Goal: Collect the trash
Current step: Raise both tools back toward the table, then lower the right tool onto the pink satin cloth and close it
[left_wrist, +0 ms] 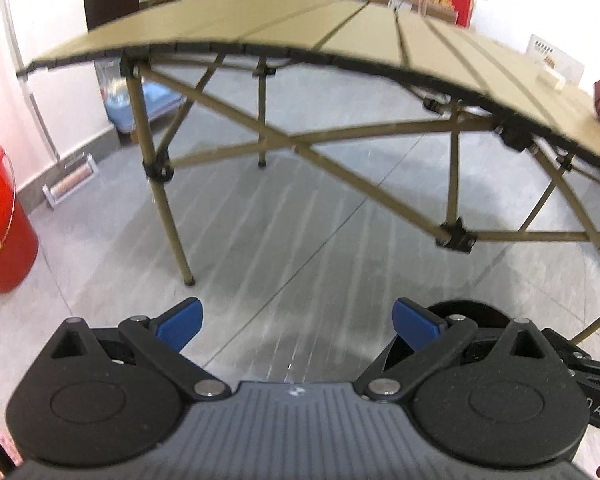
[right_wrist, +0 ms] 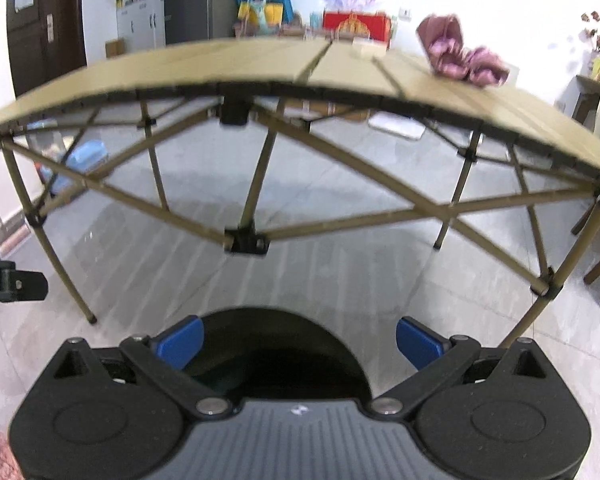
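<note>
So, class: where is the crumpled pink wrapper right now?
The crumpled pink wrapper lies on the tan slatted folding table, toward its right end in the right wrist view, near the far edge.

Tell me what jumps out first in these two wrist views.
The tan slatted folding table fills both views, seen from low, its crossed legs exposed. A crumpled pink wrapper lies on its right end, and a red bucket stands on the floor at far left. Both the left gripper and the right gripper are open and empty, the right above a black round bin.
</note>
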A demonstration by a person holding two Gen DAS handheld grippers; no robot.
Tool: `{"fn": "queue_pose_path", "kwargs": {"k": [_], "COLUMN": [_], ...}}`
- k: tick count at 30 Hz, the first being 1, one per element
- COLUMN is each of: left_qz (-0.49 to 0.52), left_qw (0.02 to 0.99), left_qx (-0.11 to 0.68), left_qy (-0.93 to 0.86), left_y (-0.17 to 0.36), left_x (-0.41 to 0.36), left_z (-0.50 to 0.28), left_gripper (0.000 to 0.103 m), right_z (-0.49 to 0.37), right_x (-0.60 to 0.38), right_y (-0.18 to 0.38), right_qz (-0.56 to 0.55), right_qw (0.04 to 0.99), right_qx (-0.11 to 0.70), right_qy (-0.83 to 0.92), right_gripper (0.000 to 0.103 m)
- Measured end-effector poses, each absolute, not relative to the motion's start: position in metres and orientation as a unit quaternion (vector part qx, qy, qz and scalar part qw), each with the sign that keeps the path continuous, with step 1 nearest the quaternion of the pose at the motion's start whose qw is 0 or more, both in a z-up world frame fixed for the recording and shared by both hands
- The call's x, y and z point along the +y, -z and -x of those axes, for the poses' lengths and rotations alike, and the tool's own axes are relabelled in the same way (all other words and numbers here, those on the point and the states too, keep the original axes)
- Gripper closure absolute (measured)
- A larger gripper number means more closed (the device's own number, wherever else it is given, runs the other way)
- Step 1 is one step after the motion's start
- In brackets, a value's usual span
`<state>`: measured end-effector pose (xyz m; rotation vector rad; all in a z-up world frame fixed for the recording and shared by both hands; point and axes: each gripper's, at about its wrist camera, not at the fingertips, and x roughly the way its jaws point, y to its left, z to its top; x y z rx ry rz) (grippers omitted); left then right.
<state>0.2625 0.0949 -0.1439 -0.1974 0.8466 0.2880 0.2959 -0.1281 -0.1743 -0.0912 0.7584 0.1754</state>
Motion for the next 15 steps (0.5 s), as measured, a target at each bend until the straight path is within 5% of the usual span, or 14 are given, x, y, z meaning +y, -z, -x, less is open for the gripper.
{"fn": "queue_pose_path", "kwargs": {"k": [15], "left_qz": [0.130], "left_qw": [0.932], "left_qx": [0.325], "left_qy": [-0.095], "left_y": [0.092], "left_x": [0.074], "left_z": [-0.251], "left_gripper": [0.000], "right_z": [-0.272], "right_x": [-0.165], "right_y": [0.109], "right_qz": [-0.018], "right_qw": [0.963], "right_qx": [0.251], "right_qy": [-0.100], "right_gripper": [0.000]}}
